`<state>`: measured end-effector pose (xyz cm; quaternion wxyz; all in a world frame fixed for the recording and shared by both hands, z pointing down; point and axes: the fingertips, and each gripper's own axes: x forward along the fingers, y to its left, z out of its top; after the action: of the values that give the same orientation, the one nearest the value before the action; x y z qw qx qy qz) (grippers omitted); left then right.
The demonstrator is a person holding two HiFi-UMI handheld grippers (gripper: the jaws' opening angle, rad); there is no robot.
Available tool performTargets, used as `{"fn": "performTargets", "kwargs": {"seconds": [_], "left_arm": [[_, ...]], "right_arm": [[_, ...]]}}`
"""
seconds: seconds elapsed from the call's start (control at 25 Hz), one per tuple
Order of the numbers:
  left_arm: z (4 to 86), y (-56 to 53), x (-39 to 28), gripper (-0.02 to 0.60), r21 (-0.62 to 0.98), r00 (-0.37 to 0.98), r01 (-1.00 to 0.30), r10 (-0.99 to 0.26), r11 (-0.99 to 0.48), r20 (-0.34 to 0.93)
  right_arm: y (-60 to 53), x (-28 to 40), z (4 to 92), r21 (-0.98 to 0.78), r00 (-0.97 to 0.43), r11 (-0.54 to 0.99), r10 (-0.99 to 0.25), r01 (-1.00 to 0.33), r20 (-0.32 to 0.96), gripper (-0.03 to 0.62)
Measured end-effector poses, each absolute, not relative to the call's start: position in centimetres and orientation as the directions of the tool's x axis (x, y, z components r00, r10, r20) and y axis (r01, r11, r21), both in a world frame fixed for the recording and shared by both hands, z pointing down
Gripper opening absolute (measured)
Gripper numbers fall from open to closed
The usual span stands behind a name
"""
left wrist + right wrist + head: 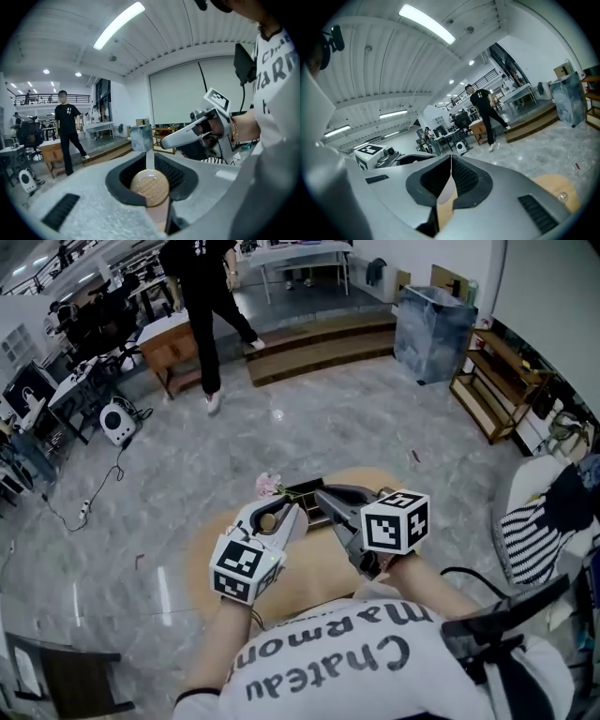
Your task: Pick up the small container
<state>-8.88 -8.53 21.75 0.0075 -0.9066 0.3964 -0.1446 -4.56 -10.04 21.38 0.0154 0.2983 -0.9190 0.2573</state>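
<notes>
Both grippers are raised above a round wooden table (211, 554). The small container (307, 504), dark with a pale wooden rim, hangs between them. My left gripper (279, 513) is shut on its round wooden knob (149, 186), which fills the jaws in the left gripper view. My right gripper (324, 495) reaches in from the right. Its jaws (450, 177) meet at the tips, pinching a thin pale wooden piece (445, 201) that seems to be the container's edge. The container's body is mostly hidden by the grippers.
A pink flower (269, 486) lies on the table's far side. A person in black (211, 296) walks on the marble floor near wooden steps (319, 343). A grey bin (431, 329) and wooden shelf (497, 381) stand at right, desks at left.
</notes>
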Motion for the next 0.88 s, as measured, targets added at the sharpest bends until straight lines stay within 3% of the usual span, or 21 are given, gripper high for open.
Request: {"fn": "performTargets", "kwargs": {"seconds": [0.44,0.88], "left_arm": [[18.0,-6.4,-7.7,0.064,-0.116,0.582,-0.789,-0.795,-0.603,0.171],[16.2,-5.2,-0.2,0.064,-0.038,0.47,-0.88,-0.879,-0.474,0.078]], "right_arm": [[-9.3,-3.7,19.1,-0.394,-0.883,0.794,-0.448,-0.464,0.139,0.015],[-9.0,4.7,18.2,-0.323,-0.914,0.855,-0.372,-0.405,0.162,0.015]]}}
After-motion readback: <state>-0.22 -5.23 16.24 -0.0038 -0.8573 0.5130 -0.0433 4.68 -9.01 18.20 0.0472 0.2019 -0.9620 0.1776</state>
